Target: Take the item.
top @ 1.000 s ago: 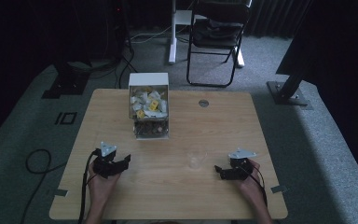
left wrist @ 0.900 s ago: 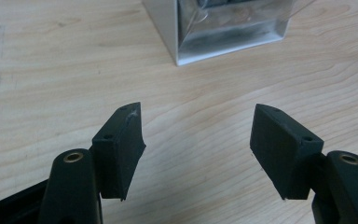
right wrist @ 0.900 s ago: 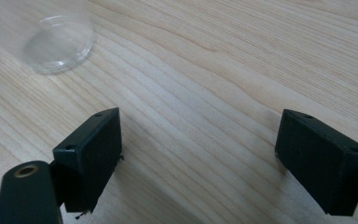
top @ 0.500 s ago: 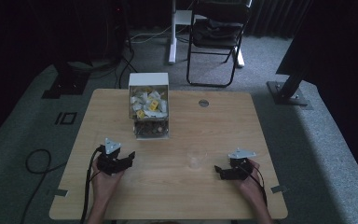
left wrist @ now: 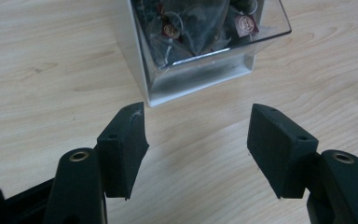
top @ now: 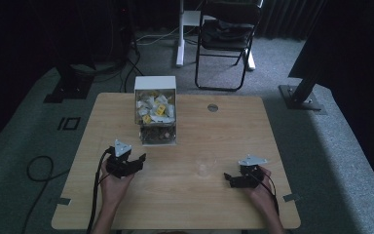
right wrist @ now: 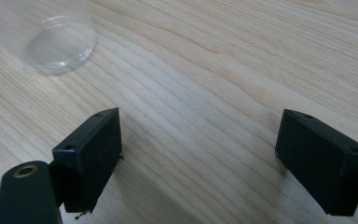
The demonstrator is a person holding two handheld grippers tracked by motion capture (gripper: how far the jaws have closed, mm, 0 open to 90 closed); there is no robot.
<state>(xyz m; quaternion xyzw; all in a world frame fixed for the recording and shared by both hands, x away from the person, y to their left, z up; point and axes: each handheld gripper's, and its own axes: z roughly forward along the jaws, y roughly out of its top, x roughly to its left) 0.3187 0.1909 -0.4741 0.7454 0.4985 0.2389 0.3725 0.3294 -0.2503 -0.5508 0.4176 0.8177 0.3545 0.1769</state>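
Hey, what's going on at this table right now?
A person sits at a wooden table with a claw in each hand. The left claw and the right claw are both open and empty. The left points toward a clear box of tea bags; a clear cup stands between them, untouched.

A black folding chair stands on the grey carpet beyond the far edge of my counter. A white post rises just left of it. Far left, dark stand bases sit among cables. A black cable loop lies on the near left floor.
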